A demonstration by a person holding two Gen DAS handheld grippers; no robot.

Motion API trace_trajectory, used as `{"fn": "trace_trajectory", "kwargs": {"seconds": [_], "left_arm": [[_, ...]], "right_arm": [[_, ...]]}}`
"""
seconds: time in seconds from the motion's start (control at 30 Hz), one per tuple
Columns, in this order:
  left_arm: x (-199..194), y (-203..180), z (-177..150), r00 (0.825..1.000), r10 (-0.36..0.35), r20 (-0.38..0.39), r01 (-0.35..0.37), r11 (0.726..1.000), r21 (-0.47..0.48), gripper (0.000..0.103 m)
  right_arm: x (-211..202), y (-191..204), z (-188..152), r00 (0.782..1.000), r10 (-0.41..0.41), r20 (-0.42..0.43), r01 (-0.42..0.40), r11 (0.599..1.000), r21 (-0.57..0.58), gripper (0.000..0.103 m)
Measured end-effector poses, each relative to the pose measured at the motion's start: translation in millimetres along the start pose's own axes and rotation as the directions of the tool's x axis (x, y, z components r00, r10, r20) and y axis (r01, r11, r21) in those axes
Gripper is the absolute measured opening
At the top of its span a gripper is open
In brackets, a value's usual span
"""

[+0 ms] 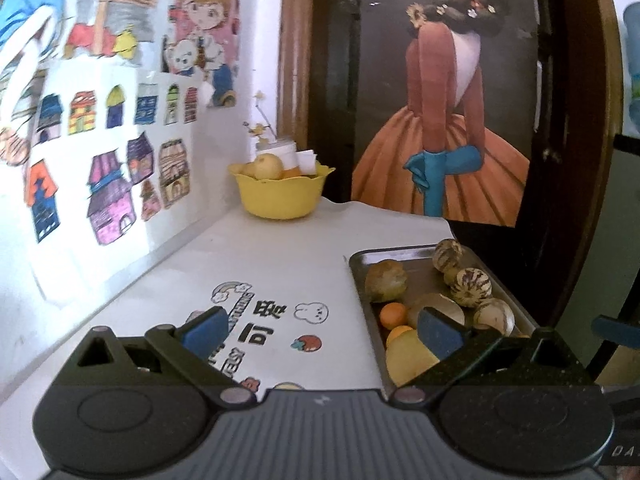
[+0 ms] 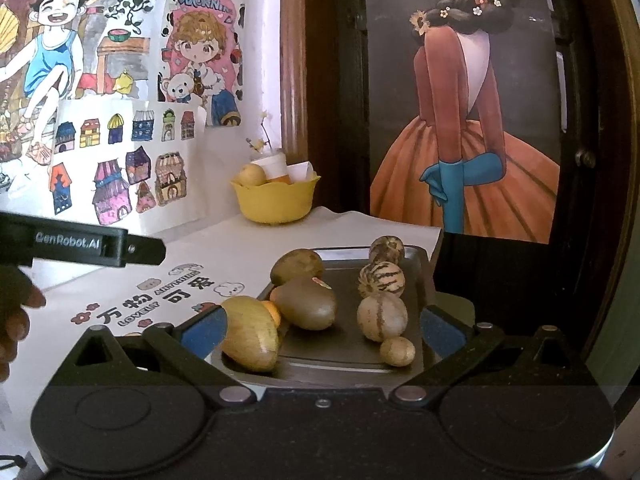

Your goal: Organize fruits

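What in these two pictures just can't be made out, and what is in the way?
- Left wrist view: the yellow fruit and the near end of the metal tray sit behind the left gripper.
- Both views: the yellow bowl rim hides what lies deeper inside.
- Right wrist view: the small orange fruit is mostly behind the yellow fruit.

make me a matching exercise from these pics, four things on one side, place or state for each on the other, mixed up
Things:
1. yellow bowl
2. metal tray
3. striped round fruits
4. right gripper

Places or states:
a. in a row along the tray's right side
b. at the back corner by the wall, with fruit in it
c. wide open over the tray's near edge, gripping nothing
d. on the white table cover, near its right edge

Pairs: 1-b, 2-d, 3-a, 4-c
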State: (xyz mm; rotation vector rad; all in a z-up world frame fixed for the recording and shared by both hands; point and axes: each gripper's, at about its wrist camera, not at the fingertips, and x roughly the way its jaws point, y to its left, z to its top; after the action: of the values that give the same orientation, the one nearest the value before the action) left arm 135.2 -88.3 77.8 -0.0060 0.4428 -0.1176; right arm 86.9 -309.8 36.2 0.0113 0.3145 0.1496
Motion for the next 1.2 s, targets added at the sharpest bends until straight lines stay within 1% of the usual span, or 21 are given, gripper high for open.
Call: {"fn": "trace_trajectory", "kwargs": {"seconds": [0.13, 0.5, 0.67, 0.9, 1.07, 1.2], "left_arm": [[-11, 6, -9, 1.000, 0.018, 0.013, -0.018, 0.999, -0.036, 0.103], [-36, 20, -30, 0.997, 0.066, 0.046, -0.062, 0.994, -0.089, 0.103], [-46, 31, -40, 0.992, 0.113, 0.063, -0.105, 0.987, -0.119, 0.103], [-59, 46, -55, 0.985, 0.156, 0.067, -0.142, 0.975, -0.173, 0.103], [-69, 53, -64, 0.982, 0.172, 0.074, -0.154, 0.967, -0.204, 0.103], [-78, 57, -69, 0.978, 0.189, 0.090, -0.167, 0.965, -0.204, 0.103]], "right_arm": [[-7, 6, -1, 1.000, 0.003, 0.009, -0.003, 1.000, 0.007, 0.102], [-25, 19, -4, 0.999, 0.007, 0.041, -0.009, 0.999, 0.033, 0.102], [-30, 21, -9, 0.999, -0.002, 0.052, -0.001, 0.999, 0.053, 0.102], [-37, 28, -15, 0.998, -0.008, 0.066, 0.005, 0.999, 0.042, 0.102], [-44, 35, -19, 0.997, -0.005, 0.078, 0.002, 0.999, 0.037, 0.102], [-50, 40, -23, 0.996, -0.001, 0.084, -0.001, 0.999, 0.034, 0.102]]}}
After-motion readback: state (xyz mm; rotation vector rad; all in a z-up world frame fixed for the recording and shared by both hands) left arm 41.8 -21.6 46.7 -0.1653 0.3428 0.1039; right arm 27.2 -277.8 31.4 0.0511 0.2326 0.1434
